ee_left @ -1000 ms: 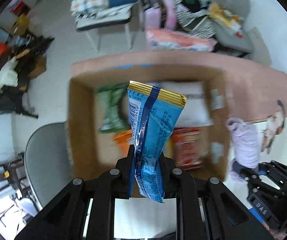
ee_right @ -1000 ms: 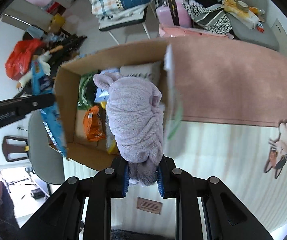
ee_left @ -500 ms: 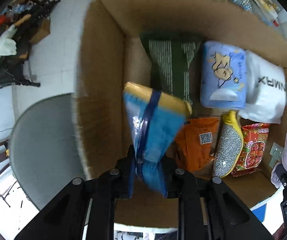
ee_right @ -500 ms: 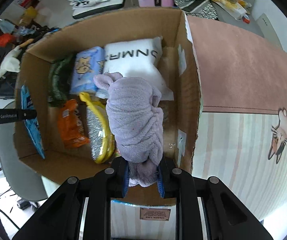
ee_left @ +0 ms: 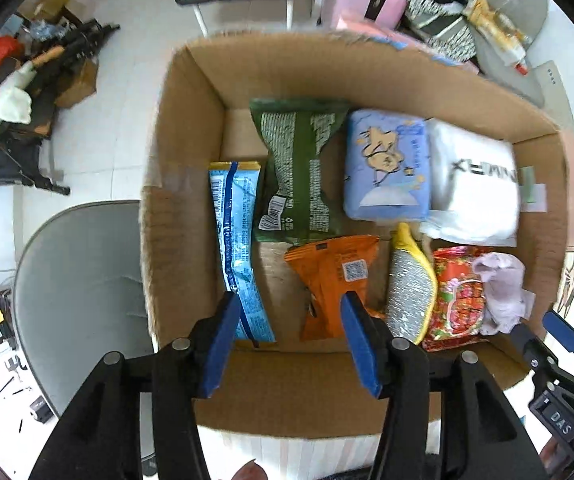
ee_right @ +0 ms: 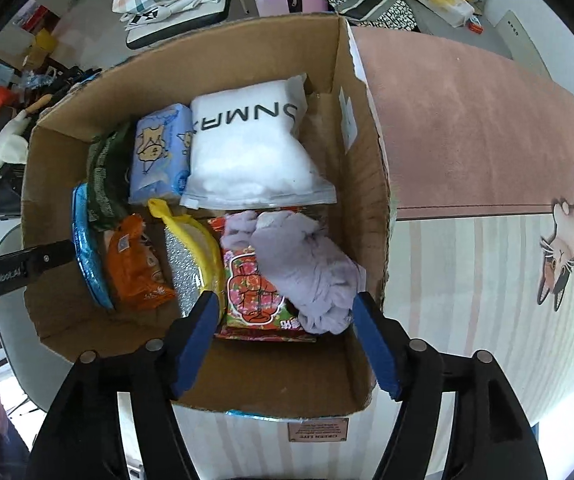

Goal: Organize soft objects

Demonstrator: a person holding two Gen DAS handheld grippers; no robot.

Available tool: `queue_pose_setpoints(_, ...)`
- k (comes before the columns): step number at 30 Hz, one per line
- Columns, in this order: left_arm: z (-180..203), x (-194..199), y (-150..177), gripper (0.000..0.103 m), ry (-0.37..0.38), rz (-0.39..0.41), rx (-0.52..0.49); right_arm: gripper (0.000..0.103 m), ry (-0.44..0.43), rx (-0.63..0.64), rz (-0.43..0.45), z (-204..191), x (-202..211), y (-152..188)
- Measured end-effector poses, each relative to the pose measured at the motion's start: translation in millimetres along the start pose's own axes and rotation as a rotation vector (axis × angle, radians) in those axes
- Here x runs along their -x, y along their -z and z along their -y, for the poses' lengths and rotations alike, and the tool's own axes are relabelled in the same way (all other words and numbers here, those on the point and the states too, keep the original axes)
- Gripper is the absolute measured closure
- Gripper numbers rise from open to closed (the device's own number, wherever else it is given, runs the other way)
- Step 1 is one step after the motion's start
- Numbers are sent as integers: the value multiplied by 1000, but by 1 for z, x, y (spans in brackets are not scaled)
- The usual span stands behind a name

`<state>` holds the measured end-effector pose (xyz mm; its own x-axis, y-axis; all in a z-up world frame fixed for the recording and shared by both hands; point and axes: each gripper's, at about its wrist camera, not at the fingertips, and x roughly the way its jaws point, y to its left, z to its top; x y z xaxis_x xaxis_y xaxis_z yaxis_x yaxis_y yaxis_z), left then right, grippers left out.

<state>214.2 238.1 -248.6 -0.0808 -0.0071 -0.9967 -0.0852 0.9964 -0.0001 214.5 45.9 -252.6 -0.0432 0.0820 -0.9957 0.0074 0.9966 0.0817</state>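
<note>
An open cardboard box [ee_left: 175, 128] [ee_right: 367, 152] lies below both grippers. Leaning on its left wall is a blue snack packet [ee_left: 233, 240] [ee_right: 87, 256], released. My left gripper [ee_left: 290, 304] hangs over it with its jaws opening, and the packet's lower end lies beside the left pad, not pressed. A lilac fluffy cloth [ee_right: 307, 268] [ee_left: 501, 288] rests on a red packet [ee_right: 251, 288] at the box's right side. Above that cloth my right gripper [ee_right: 286, 300] has its jaws opening, and its pads stand clear of the cloth.
The box also holds a green packet [ee_left: 299, 172], a light blue tissue pack [ee_left: 387, 164], a white bag [ee_right: 247, 148], an orange packet [ee_left: 335, 276] and a yellow-edged silver scrubber [ee_left: 409, 288]. A grey chair [ee_left: 83, 280] stands left. A pink mat [ee_right: 467, 128] lies right.
Both grippers came down over the box and opened. The blue packet left the left gripper and now leans on the left wall. The lilac cloth dropped from the right gripper onto the red packet.
</note>
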Motion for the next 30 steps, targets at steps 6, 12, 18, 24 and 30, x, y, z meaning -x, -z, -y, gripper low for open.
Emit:
queue_pose_setpoints(6, 3, 34, 39, 51, 4, 107, 18, 27, 27, 58, 40, -8, 17, 16)
queue_pose_setpoints(12, 0, 50, 59, 31, -1, 179, 36, 16, 33, 85, 93, -6, 39, 33)
queue_pose_setpoints(18, 8, 63, 69, 5, -25, 229, 26, 0, 48, 103, 126, -5, 52, 41)
queue_pose_setpoints(24, 12, 71, 75, 5, -26, 251, 35, 0, 57, 95, 149, -2, 66, 43)
queue_pose_setpoints(30, 21, 111, 100, 5, -12, 328, 41, 0, 45, 119, 236, 0, 114, 64)
